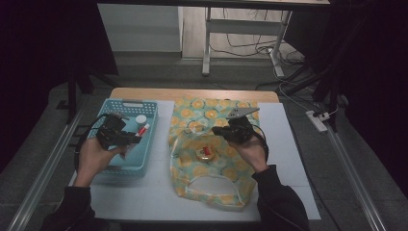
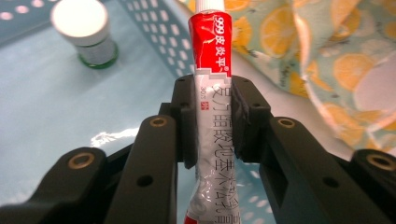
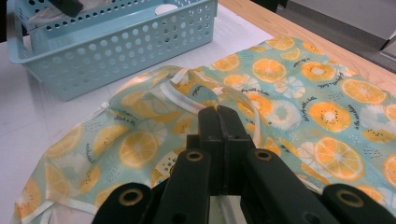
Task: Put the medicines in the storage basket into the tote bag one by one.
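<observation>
A red and white ointment tube [image 2: 210, 46] stands upright between the jaws of my left gripper [image 2: 212, 93], which is shut on its middle. In the high view that left gripper [image 1: 133, 137] holds the tube [image 1: 143, 129] above the light blue basket [image 1: 146, 109]. A citrus-print cloth bag [image 1: 211, 113] lies right of the basket. My right gripper [image 1: 227, 131] is shut on the bag's white-trimmed rim [image 3: 187, 99], with its jaws [image 3: 219, 112] pressed together, and holds the mouth lifted. A small round red and yellow thing [image 1: 207, 153] lies in the opening.
A small bottle with a white cap [image 2: 84, 23] stands in the basket [image 2: 154, 28] near its far right corner [image 1: 141, 119]. The basket [image 3: 116, 51] sits at the left of a white mat [image 1: 288, 144]. Beyond the mat runs the table's wooden edge [image 1: 192, 93].
</observation>
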### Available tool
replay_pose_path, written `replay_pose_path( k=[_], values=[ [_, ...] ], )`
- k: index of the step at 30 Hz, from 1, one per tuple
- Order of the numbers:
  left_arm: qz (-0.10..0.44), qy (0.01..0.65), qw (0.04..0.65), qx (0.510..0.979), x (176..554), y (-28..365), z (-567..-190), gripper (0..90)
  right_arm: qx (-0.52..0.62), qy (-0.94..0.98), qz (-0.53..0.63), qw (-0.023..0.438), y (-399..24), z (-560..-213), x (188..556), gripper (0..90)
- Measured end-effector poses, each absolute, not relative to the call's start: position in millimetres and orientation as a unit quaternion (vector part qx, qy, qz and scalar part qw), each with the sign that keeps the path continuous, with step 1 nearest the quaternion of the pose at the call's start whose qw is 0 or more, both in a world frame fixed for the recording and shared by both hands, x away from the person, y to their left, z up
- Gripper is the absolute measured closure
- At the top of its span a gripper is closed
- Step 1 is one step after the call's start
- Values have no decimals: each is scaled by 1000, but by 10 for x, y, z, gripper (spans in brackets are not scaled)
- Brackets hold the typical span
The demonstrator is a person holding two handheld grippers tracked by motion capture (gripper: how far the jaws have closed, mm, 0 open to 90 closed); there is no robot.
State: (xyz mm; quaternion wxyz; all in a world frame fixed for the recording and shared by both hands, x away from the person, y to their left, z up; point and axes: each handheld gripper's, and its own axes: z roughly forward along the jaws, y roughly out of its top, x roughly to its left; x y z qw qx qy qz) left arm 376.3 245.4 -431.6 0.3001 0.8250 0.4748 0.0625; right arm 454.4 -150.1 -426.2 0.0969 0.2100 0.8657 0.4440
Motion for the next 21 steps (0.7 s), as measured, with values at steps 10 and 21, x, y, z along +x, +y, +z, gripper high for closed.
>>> replay_pose_path(
  k=[10,21],
  values=[
    [51,442,321,836,3675,2186,-4236,734,210,865,445,98,-1503,-4256,4542,898],
    [26,409,333,849,3638,1851,-4252,733,213,863,447,97,-1506,-4250,4543,898]
  ],
)
